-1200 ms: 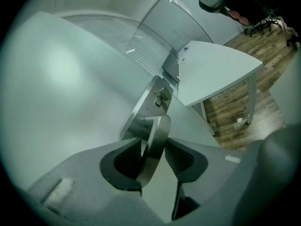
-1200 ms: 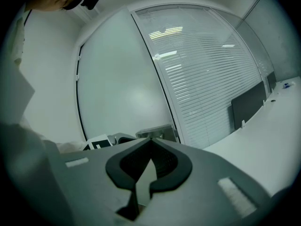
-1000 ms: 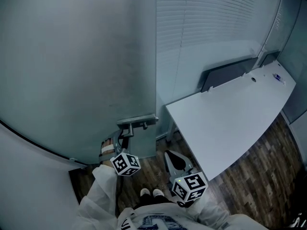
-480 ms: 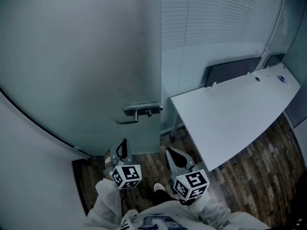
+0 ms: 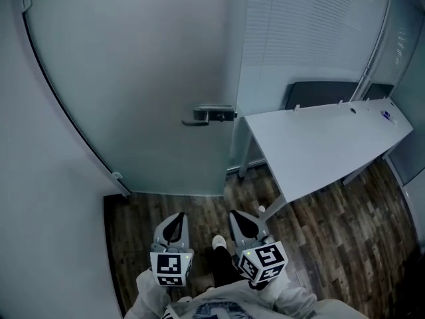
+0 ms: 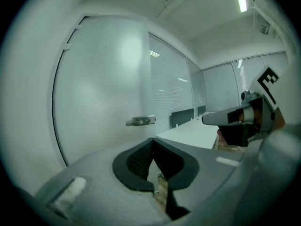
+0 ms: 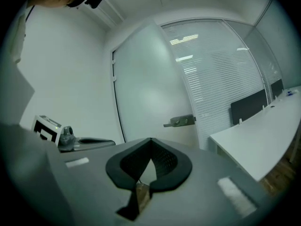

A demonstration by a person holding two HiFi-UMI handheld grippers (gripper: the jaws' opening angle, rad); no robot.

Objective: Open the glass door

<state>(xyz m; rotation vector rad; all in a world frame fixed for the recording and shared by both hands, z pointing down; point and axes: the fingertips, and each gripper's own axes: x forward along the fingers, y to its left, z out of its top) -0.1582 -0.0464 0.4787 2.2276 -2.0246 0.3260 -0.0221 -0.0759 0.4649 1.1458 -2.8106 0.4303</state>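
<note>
The frosted glass door (image 5: pixel 146 78) fills the upper left of the head view; its metal lever handle (image 5: pixel 207 115) sits at its right edge, beside a glass wall with blinds (image 5: pixel 299 32). Whether the door is ajar I cannot tell. My left gripper (image 5: pixel 174 219) is low in that view, well back from the handle, shut and empty. My right gripper (image 5: pixel 240 219) hangs beside it, also shut and empty. In the left gripper view the handle (image 6: pixel 140 121) lies far beyond the closed left gripper (image 6: pixel 153 142). In the right gripper view the handle (image 7: pixel 180 121) is far beyond the right gripper (image 7: pixel 151 142).
A long white desk (image 5: pixel 325 145) with a dark panel (image 5: pixel 319 93) behind it stands right of the door. A plain wall (image 5: pixel 40 198) runs along the left. The floor (image 5: pixel 319 244) is dark wood planks; the person's shoe (image 5: pixel 218 242) shows between the grippers.
The left gripper was at the door handle with its jaws apart; it has come off, shut, and rolled. Both grippers have drawn back from the door, which now looks farther away.
</note>
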